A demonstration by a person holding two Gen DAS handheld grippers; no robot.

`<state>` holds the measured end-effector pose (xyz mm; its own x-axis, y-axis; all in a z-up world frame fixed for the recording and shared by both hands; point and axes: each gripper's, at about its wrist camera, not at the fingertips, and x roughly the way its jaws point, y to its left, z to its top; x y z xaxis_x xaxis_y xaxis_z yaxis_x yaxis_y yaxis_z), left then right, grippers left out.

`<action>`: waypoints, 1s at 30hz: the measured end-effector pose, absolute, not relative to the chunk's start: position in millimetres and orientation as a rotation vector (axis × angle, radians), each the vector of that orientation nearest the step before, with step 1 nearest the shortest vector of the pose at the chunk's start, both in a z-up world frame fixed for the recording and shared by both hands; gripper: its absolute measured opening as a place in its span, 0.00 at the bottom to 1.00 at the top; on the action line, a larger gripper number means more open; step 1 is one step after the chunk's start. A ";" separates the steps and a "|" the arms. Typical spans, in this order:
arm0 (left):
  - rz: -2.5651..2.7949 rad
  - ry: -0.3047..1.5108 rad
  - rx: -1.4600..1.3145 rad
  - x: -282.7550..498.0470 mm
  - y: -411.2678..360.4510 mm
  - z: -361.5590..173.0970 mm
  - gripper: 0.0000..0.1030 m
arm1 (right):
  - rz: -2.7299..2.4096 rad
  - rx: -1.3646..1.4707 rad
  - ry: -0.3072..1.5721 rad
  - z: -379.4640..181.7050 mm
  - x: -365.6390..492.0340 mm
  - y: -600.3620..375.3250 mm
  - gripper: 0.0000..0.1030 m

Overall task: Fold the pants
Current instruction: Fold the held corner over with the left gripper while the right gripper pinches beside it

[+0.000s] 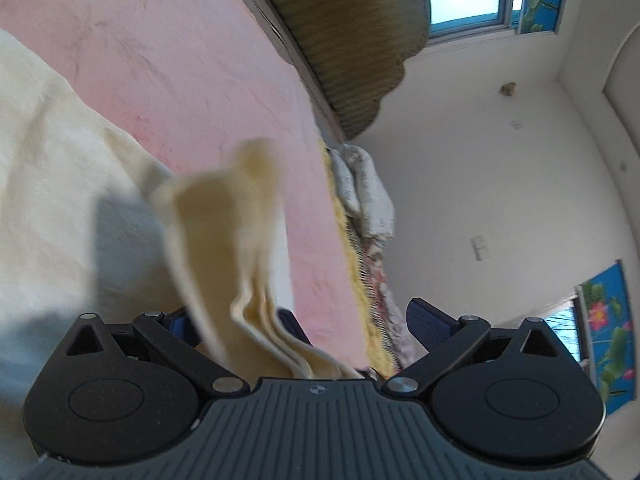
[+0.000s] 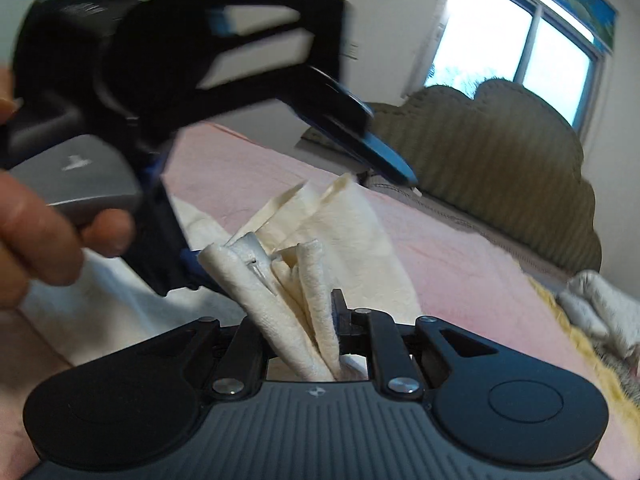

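The pants (image 1: 60, 184) are cream cloth lying on a pink bed sheet (image 1: 180, 60). In the left wrist view a folded strip of them (image 1: 240, 248) runs up between the jaws of my left gripper (image 1: 296, 320), which stand wide apart; the cloth lies against the left finger only. In the right wrist view my right gripper (image 2: 308, 312) is shut on a bunched edge of the pants (image 2: 288, 280). My left gripper (image 2: 224, 60) shows there too, blurred, above and left of the cloth, held by a hand, jaws apart.
An olive padded headboard (image 2: 500, 152) stands at the far side of the bed. A window (image 2: 512, 40) is behind it. Bunched patterned bedding (image 1: 368, 196) and a yellow blanket edge (image 2: 580, 340) lie along the bed's side. White walls surround.
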<state>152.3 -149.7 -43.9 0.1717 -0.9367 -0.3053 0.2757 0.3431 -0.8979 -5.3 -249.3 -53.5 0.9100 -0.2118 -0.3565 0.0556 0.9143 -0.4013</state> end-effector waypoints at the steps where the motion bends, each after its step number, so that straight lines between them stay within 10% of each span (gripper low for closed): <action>1: -0.983 1.035 -0.791 153.4 -149.2 -44.2 0.96 | -0.133 -0.414 0.405 -53.4 -5.3 -245.3 0.11; 3: -0.934 1.023 -0.772 157.1 -144.7 -44.4 0.86 | -0.110 -0.443 0.403 -54.7 -6.5 -237.4 0.11; 8: -0.827 0.954 -0.577 155.3 -139.3 -38.7 0.24 | -0.085 -0.479 0.419 -60.3 -4.0 -223.2 0.11; 11: -0.803 0.910 -0.489 154.6 -130.4 -35.8 0.11 | -0.068 -0.461 0.439 -61.5 2.8 -217.7 0.12; 30: -0.565 0.664 -0.117 155.0 -47.8 -14.3 0.10 | 0.188 -0.459 0.440 -63.0 78.7 -139.8 0.12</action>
<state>155.0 -47.8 -14.3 0.6440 -0.5313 -0.5504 0.4584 0.8441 -0.2782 78.7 -139.8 -63.0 0.8895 0.0770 -0.4505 -0.2719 0.8815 -0.3861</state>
